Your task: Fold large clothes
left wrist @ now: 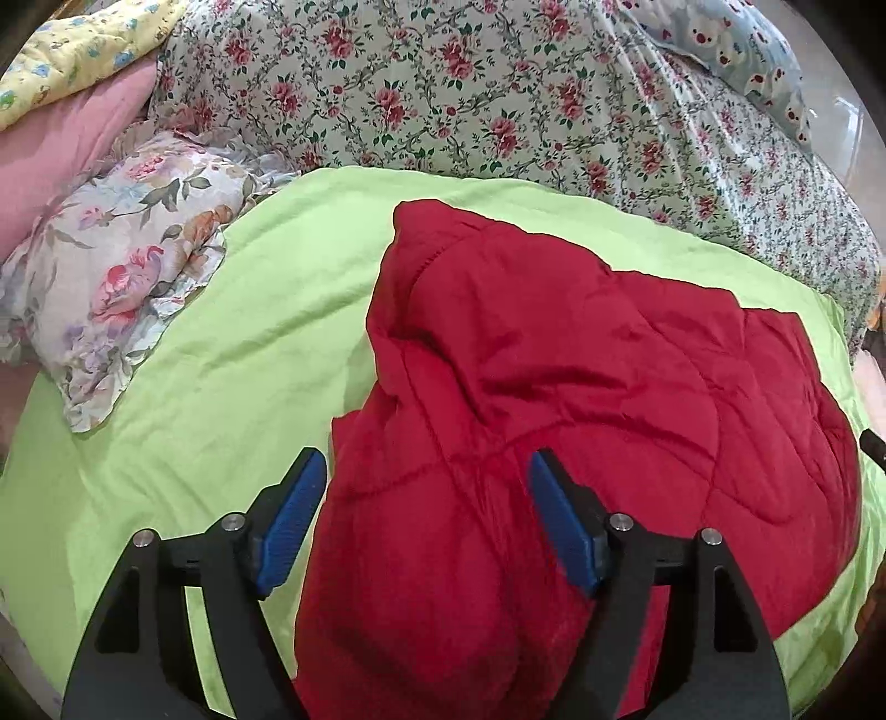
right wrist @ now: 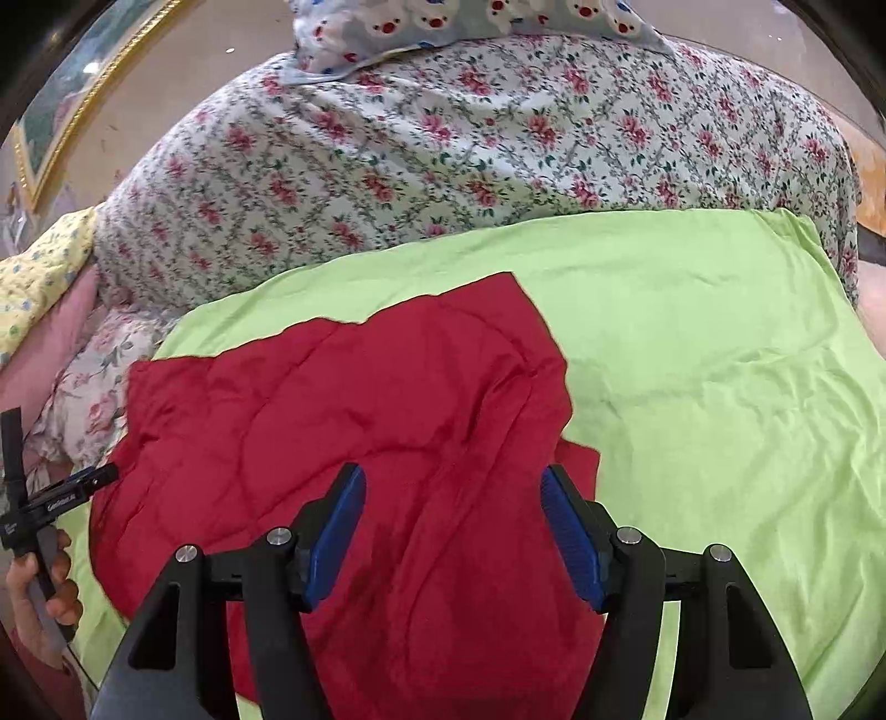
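Red quilted garment (left wrist: 554, 399): laid in rumpled folds on the green sheet (left wrist: 221, 343), directly ahead of and beneath both grippers; stitched channels are seen across its surface.

Left gripper (left wrist: 426, 471): jaws are held wide apart, with the blue pads (left wrist: 288, 526) clear of the cloth; nothing is gripped. The garment's near left edge is framed between its fingers, with bare green sheet to its left.

Right gripper (right wrist: 451, 487): jaws are likewise spread, nothing clamped; red cloth is seen between and below the fingers, and the garment's right edge lies just beyond its right finger, with green sheet stretching away to the right.

Left hand (right wrist: 39, 598): seen at the far left of the right wrist view, wrapped round the handle of the other gripper.

Floral bedspread (left wrist: 470, 99): spread beyond the green sheet, further ahead of both grippers.

Ruffled floral pillow (left wrist: 116, 266): placed ahead and to the left of the left gripper, resting on the green sheet's edge.

Bear-print cloth (right wrist: 443, 22): lying at the far end of the bed.
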Action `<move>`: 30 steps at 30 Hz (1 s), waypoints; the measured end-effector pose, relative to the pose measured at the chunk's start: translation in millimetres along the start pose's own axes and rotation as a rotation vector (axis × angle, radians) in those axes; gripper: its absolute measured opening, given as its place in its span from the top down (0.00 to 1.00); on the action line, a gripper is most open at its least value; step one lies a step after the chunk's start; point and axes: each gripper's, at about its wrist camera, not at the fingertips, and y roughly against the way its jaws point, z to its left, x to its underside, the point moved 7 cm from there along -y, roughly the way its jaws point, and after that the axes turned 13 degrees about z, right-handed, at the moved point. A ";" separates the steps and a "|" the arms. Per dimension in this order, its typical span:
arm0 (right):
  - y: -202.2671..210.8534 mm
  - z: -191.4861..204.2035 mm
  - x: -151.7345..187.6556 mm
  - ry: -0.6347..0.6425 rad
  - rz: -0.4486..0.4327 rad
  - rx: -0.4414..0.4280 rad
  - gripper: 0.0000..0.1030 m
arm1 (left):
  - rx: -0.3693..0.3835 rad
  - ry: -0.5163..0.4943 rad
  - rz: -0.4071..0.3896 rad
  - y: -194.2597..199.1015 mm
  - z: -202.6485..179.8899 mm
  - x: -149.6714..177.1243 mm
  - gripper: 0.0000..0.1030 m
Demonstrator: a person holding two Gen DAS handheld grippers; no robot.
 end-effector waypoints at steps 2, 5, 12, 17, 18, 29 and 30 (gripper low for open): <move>2.4 3.1 3.4 0.008 0.006 -0.005 0.35 | 0.006 0.003 -0.006 4.0 1.1 5.7 0.26; 3.5 7.0 13.3 0.015 0.016 -0.012 0.35 | 0.019 0.016 -0.014 9.7 1.8 14.3 0.26; 7.0 18.1 30.0 0.028 0.029 -0.026 0.35 | 0.052 0.022 -0.017 23.4 -2.2 36.7 0.26; 13.7 24.5 41.2 0.025 0.025 -0.044 0.35 | 0.078 0.022 -0.018 32.7 -4.9 51.9 0.26; 14.2 26.2 43.8 0.026 0.027 -0.048 0.35 | 0.081 0.020 -0.017 33.6 -5.8 54.4 0.26; 20.2 51.0 68.4 0.053 0.041 -0.075 0.33 | 0.129 -0.028 -0.006 43.0 -33.8 74.0 0.26; 20.1 52.8 69.8 0.054 0.042 -0.076 0.33 | 0.132 -0.041 -0.004 44.0 -39.3 76.1 0.26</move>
